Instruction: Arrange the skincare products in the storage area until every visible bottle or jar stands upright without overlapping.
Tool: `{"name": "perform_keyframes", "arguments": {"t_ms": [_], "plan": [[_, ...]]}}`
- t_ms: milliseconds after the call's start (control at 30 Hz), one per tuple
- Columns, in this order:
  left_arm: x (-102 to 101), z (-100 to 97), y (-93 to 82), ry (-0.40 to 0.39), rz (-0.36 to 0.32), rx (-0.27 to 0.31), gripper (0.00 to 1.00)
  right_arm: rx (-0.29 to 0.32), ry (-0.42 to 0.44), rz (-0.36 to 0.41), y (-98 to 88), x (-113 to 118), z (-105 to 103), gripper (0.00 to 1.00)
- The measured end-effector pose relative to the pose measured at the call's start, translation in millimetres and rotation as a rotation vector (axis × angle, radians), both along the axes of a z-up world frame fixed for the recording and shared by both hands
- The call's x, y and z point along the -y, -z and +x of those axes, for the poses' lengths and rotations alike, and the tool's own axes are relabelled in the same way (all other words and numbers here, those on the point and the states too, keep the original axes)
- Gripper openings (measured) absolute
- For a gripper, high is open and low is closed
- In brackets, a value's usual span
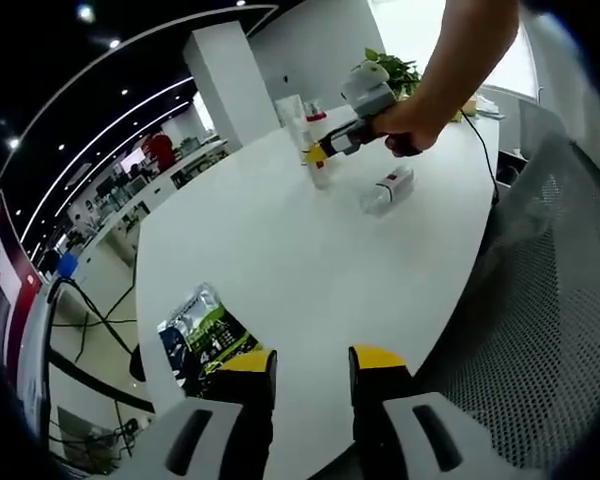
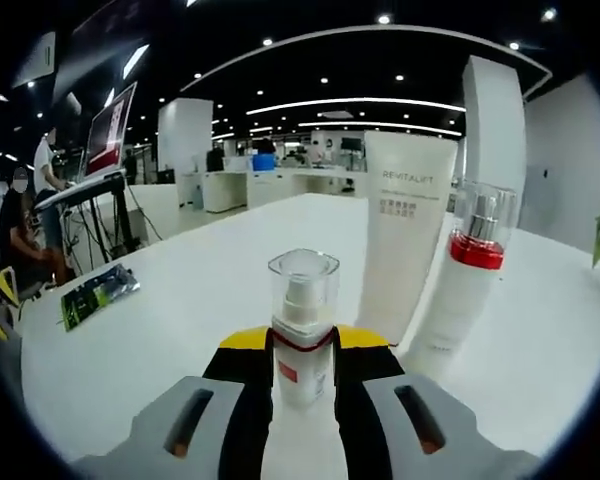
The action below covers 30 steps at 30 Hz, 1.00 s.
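Observation:
My right gripper [image 2: 302, 348] is shut on a small white pump bottle [image 2: 303, 285] with a clear cap, held upright on the white table [image 2: 180, 330]. Just behind it stand a tall white tube [image 2: 405, 230] and a white bottle with a red band [image 2: 468, 275], both upright. In the left gripper view a hand holds the right gripper [image 1: 325, 152] at the small bottle [image 1: 320, 170], near the tube [image 1: 290, 108]. A clear bottle [image 1: 388, 190] lies on its side to the right of them. My left gripper [image 1: 310, 375] is open over the table's near edge, holding nothing.
A glossy green packet [image 1: 195, 330] lies at the table's left edge, also seen as the packet [image 2: 98, 293]. A grey mesh chair [image 1: 550, 330] stands close on the right. A cable [image 1: 485, 150] runs over the far table end by a plant [image 1: 395, 70]. A person [image 2: 20, 240] sits at a far desk.

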<state>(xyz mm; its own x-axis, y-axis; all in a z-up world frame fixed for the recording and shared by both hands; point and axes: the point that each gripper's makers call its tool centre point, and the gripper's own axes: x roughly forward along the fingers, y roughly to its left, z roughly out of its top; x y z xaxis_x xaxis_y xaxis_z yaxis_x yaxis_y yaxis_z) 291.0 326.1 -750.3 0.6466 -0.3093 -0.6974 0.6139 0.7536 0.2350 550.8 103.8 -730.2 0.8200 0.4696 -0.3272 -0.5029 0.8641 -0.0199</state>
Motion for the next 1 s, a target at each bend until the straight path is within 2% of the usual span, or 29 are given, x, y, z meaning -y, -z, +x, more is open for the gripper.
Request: {"name": "perform_keyframes", "arguments": {"t_ms": [100,300,433,667,800,1000], "plan": [[-0.4,0.3,-0.4,-0.003,-0.001,0.002,0.29,-0.002,0.052,-0.005,-0.3,11.2,9.4,0.20],[-1.4,0.7,-0.2,-0.006,0.001,0.002,0.29,-0.017,0.092,-0.013,4.3,29.6,23.4,0.20],[-2.0,0.3,0.4,-0.005,0.006,-0.001,0.29,-0.035,0.112,0.037,6.4,35.6,30.7,0.21],[-3.0,0.6,0.1,-0.008,0.009,0.000,0.29,-0.037,0.111,0.030,8.3,36.9,35.0,0.21],[-3.1,0.4,0.6,-0.006,0.012,-0.001,0.29,-0.033,0.096,-0.009,9.6,39.0,35.5,0.21],[-3.1,-0.2,1.0,-0.004,0.015,-0.004,0.29,-0.035,0.076,-0.018,12.3,41.3,37.2,0.21]]}}
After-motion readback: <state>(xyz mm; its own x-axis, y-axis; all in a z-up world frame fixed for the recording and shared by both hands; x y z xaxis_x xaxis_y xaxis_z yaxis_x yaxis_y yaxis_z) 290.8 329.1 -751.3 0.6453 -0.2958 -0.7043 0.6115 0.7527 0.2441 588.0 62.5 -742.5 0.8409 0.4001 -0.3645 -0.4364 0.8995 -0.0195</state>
